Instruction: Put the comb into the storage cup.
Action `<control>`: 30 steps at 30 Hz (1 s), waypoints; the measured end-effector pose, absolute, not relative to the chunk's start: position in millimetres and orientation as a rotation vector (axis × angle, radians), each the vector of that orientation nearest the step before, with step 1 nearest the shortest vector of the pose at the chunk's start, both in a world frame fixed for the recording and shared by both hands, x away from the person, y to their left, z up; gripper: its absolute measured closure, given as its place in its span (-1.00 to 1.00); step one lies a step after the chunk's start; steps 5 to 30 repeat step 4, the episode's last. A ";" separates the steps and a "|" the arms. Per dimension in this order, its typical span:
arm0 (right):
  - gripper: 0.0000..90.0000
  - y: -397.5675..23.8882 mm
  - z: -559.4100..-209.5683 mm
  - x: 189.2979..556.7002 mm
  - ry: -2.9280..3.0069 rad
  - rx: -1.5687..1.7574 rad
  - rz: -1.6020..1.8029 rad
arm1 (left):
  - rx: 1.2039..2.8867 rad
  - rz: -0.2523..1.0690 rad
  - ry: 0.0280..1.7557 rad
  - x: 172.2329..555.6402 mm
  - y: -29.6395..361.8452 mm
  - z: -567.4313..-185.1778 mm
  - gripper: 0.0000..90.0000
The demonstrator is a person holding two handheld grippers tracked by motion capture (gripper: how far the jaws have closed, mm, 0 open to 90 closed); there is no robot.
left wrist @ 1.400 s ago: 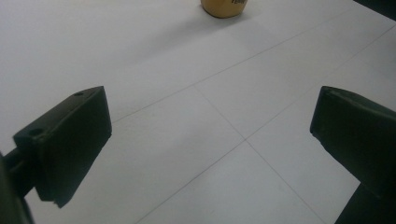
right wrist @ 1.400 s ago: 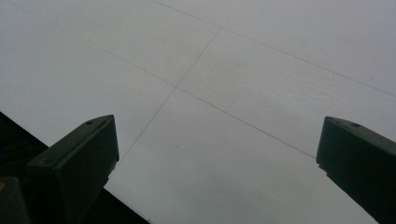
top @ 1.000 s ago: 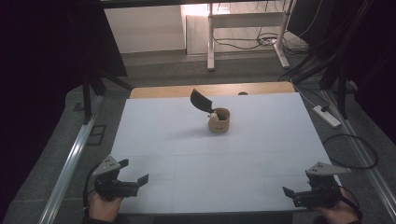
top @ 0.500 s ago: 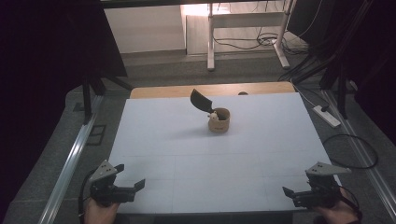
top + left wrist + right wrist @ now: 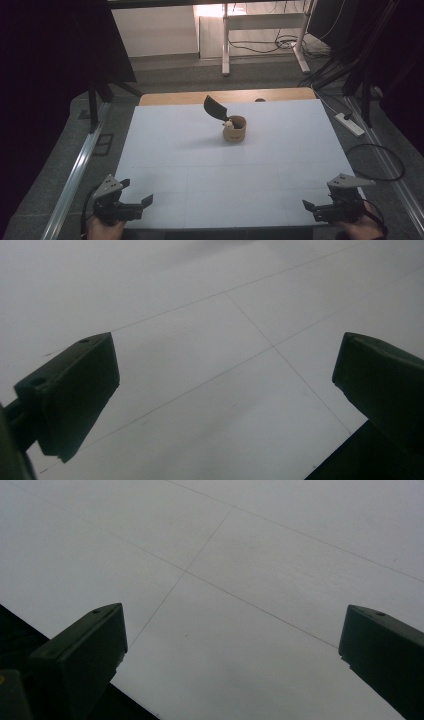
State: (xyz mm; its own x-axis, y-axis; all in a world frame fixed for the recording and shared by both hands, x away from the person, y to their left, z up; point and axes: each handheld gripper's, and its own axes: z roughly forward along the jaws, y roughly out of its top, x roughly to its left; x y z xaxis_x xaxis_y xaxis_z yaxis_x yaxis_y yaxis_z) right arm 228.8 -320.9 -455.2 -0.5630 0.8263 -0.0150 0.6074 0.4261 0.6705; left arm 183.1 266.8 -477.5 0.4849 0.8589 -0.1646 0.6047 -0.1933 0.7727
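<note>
Left tool [image 5: 134,200] rests at the near left corner of the white counter [image 5: 200,170], jaws spread wide, holding nothing. The brown cup [image 5: 234,129], with a black scoop [image 5: 215,107] leaning in it, stands well beyond both tools, toward the far edge. Right tool [image 5: 316,210], near right corner, likewise gapes empty.
</note>
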 end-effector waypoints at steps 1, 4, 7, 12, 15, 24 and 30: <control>-1.00 -320.8 -455.2 228.8 2.342 1.229 0.890 | 1.904 0.386 1.215 183.3 266.9 -477.5 -1.00; -1.00 -320.9 -455.8 229.4 2.343 1.230 0.883 | 1.901 0.381 1.218 184.2 266.7 -477.6 -1.00; -1.00 -320.9 -455.8 229.4 2.343 1.230 0.883 | 1.901 0.381 1.218 184.2 266.7 -477.6 -1.00; -1.00 -320.9 -455.8 229.4 2.343 1.230 0.883 | 1.901 0.381 1.218 184.2 266.7 -477.6 -1.00; -1.00 -320.9 -455.8 229.4 2.343 1.230 0.883 | 1.901 0.381 1.218 184.2 266.7 -477.6 -1.00; -1.00 -320.9 -455.8 229.4 2.343 1.230 0.883 | 1.901 0.381 1.218 184.2 266.7 -477.6 -1.00; -1.00 -320.9 -455.8 229.4 2.343 1.230 0.883 | 1.901 0.381 1.218 184.2 266.7 -477.6 -1.00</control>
